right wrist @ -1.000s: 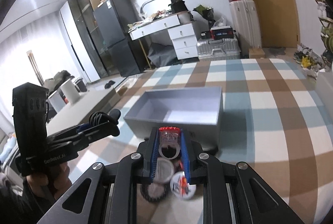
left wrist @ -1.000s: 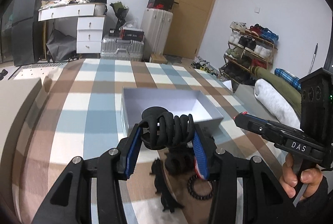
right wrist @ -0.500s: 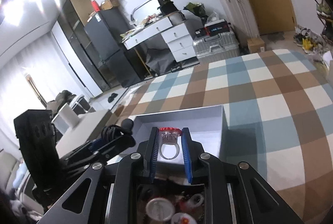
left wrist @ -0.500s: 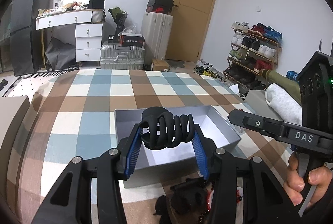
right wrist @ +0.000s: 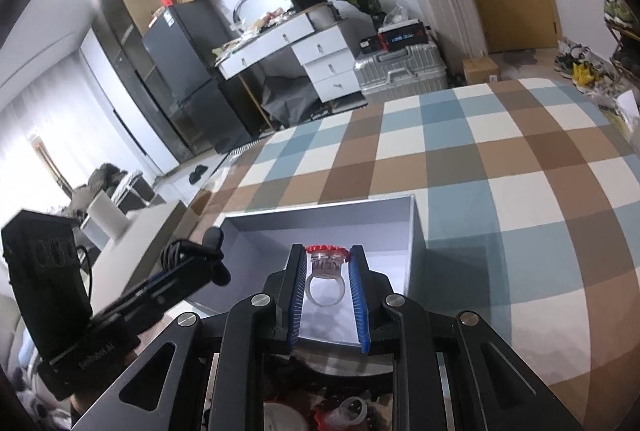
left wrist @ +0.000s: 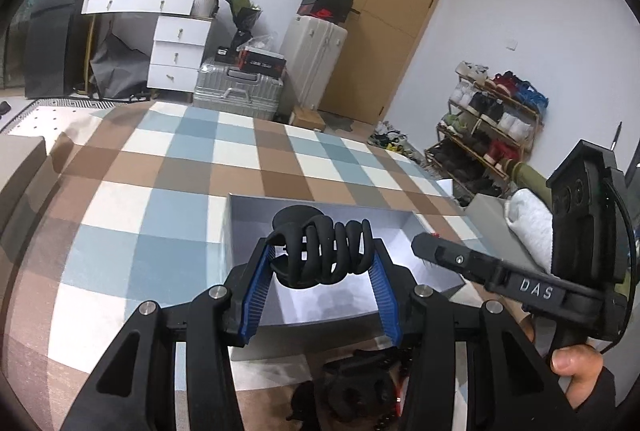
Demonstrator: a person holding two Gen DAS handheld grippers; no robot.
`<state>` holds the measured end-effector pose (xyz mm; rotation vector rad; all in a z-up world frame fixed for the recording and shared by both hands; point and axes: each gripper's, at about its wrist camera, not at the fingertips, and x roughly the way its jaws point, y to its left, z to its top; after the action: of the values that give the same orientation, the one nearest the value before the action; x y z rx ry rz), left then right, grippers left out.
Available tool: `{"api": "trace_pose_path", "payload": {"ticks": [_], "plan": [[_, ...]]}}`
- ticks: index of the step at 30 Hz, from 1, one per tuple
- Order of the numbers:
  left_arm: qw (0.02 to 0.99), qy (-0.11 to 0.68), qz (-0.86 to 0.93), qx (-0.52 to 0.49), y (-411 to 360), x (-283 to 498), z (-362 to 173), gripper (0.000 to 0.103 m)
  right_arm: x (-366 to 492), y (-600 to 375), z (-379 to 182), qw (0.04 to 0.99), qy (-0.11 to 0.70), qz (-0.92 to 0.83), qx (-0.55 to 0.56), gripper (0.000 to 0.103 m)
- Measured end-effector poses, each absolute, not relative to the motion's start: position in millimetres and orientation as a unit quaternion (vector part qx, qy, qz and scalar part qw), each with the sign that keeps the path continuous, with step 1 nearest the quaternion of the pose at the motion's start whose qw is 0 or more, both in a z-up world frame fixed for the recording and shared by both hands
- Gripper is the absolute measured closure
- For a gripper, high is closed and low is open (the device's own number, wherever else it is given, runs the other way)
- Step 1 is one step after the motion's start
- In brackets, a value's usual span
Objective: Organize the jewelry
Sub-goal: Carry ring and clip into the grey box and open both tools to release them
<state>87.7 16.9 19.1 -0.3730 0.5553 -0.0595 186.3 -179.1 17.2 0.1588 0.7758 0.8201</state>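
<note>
My left gripper (left wrist: 320,255) is shut on a black claw hair clip (left wrist: 320,251) and holds it above the open grey box (left wrist: 240,231). My right gripper (right wrist: 326,263) is shut on a clear plastic ring with a red top (right wrist: 325,267) over the same box (right wrist: 414,231). The right gripper also shows in the left wrist view (left wrist: 424,243), and the left gripper in the right wrist view (right wrist: 212,255). More black clips and jewelry (left wrist: 352,387) lie on the checked cloth under the fingers, partly hidden.
The box stands on a blue, brown and white checked cloth (left wrist: 160,191). A small pile of rings and red pieces (right wrist: 344,411) lies near the front. Behind are suitcases (left wrist: 240,95), a white drawer unit (left wrist: 176,47) and a shoe rack (left wrist: 492,127).
Both grippers have lifted from the jewelry pile and moved forward over the open box, each still holding its item.
</note>
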Motion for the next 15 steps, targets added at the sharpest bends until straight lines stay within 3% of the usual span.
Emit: {"api": "trace_pose_path", "payload": {"ticks": [7, 9, 11, 15], "plan": [[0.944, 0.292, -0.020, -0.154, 5, 94, 14, 0.061, 186, -174, 11, 0.842, 0.375, 0.383, 0.067, 0.079], [0.945, 0.291, -0.020, -0.149, 5, 92, 14, 0.061, 181, -181, 17, 0.851, 0.359, 0.376, 0.069, 0.071], [0.944, 0.293, -0.021, -0.148, 5, 93, 14, 0.061, 178, -188, 24, 0.856, 0.346, 0.377, 0.074, 0.053], [0.944, 0.295, -0.023, -0.144, 5, 92, 12, 0.061, 171, -200, 35, 0.866, 0.328, 0.370, 0.072, 0.052]]}}
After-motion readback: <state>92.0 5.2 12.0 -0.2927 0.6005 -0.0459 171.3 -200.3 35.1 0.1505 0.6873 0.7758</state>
